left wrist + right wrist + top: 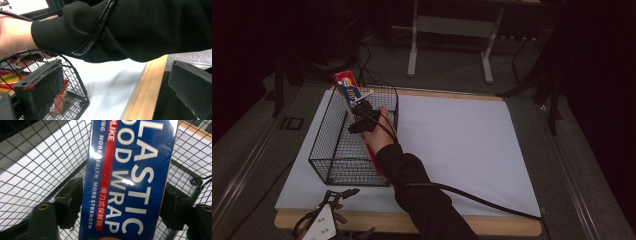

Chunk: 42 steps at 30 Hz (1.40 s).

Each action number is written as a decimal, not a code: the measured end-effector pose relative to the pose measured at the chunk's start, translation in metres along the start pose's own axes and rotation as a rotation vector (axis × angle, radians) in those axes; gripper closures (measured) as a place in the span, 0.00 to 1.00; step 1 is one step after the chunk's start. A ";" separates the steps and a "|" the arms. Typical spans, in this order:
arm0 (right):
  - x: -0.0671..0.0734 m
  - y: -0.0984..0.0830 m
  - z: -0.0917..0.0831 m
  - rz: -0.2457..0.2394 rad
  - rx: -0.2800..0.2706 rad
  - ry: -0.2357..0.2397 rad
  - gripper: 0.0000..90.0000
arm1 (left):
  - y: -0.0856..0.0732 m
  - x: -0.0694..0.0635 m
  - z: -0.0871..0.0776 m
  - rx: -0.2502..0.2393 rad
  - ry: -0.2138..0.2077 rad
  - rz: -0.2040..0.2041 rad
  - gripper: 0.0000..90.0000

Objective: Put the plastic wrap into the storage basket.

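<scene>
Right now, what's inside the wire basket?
A long plastic wrap box stands tilted in the wire basket, its top past the rim, held by the right gripper. The hand and sleeve hide its lower end.

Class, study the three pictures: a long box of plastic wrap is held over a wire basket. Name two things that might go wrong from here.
1. The plastic wrap box sits tilted between the right gripper jaws, held partway along its length, so it may pivot or slip.
2. Its upper end pokes past the wire basket rim, so it may catch the mesh or end up propped on the rim rather than lying flat inside.
</scene>
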State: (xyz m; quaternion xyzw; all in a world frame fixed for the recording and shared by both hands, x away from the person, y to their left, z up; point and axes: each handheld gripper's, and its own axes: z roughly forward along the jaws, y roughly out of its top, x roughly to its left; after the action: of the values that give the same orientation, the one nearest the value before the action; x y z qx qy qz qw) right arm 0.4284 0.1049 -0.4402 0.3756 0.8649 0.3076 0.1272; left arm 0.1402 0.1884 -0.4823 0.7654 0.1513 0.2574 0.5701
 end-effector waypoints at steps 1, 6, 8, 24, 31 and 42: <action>-0.001 0.000 -0.002 -0.002 -0.014 0.005 0.26 | 0.000 0.000 0.000 0.000 0.000 -0.001 0.01; -0.004 0.001 -0.016 -0.005 -0.056 0.046 0.18 | 0.000 0.000 0.000 0.004 0.001 0.001 0.01; -0.003 0.000 -0.022 -0.040 -0.057 0.038 0.15 | 0.000 0.000 0.001 0.004 0.001 0.001 0.01; -0.041 -0.024 -0.084 -0.072 -0.154 0.079 0.15 | -0.001 0.001 0.004 0.021 0.002 -0.002 0.01; -0.067 -0.045 -0.111 -0.028 -0.204 0.095 0.15 | -0.001 0.001 0.006 0.025 0.005 -0.005 0.01; -0.097 -0.088 -0.127 -0.002 -0.223 0.054 0.16 | -0.001 0.001 0.006 0.023 0.001 -0.001 0.01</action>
State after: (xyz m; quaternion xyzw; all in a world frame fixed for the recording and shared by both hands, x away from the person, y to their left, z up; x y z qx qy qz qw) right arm 0.3875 -0.0680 -0.3975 0.3496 0.8288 0.4120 0.1452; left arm 0.1448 0.1848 -0.4846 0.7718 0.1551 0.2556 0.5613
